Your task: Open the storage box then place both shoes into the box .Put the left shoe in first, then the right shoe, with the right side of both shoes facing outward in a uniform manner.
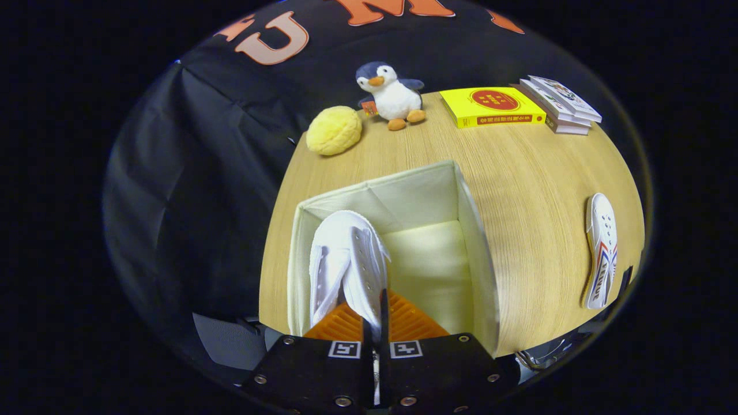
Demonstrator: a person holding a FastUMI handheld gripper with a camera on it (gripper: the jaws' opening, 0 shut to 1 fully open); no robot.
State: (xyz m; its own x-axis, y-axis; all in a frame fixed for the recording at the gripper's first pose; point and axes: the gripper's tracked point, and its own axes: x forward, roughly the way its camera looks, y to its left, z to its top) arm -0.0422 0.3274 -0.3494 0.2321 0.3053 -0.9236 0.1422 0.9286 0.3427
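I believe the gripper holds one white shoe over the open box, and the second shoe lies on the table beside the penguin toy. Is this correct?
Not quite. In the gripper view the gripper is shut on a white shoe inside the open box, but the second shoe lies on the table to the right of the box, far from the penguin toy, which stands beyond the box.

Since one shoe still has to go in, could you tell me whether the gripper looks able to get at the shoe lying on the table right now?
Probably not yet: the gripper is shut on the white shoe inside the storage box. The other shoe lies in the open on the table, nothing on or against it.
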